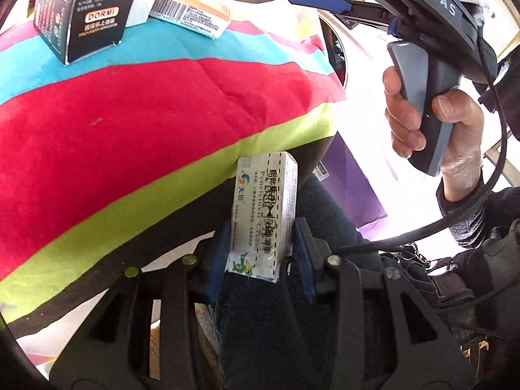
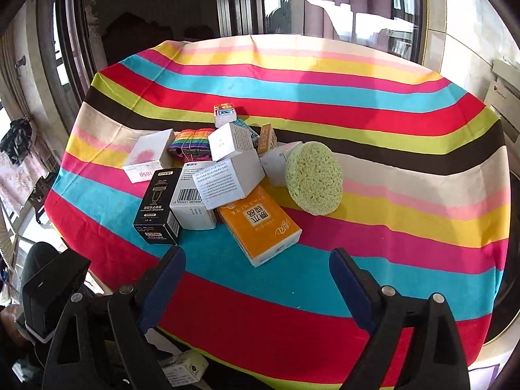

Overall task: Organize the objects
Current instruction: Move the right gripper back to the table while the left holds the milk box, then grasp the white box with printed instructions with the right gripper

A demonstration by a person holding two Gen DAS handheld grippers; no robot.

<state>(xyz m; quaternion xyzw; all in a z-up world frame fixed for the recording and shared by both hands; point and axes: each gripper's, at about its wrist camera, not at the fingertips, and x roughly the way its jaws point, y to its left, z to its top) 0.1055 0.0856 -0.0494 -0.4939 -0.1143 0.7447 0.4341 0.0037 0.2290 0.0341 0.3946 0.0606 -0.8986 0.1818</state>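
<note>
My left gripper (image 1: 261, 227) is shut on a narrow white medicine box (image 1: 263, 214), held upright just off the near edge of the striped table (image 1: 130, 123). The same box (image 2: 183, 369) peeks out below the table edge in the right wrist view. My right gripper (image 2: 256, 269) hangs open over the near stripes with nothing between its fingers; a hand (image 1: 455, 123) grips its handle. Beyond it lies a pile: a black DORMI box (image 2: 159, 208), a white barcode box (image 2: 191, 204), an orange box (image 2: 260, 224), a round green sponge (image 2: 313, 178) and a rainbow cloth (image 2: 191, 144).
The striped cloth (image 2: 357, 104) covers the whole table. A white box with a pink mark (image 2: 149, 159) lies left of the pile. Windows (image 2: 308, 6) stand behind the table and a white appliance (image 2: 500, 104) to its right. A jeans-clad leg (image 1: 260, 325) is under my left gripper.
</note>
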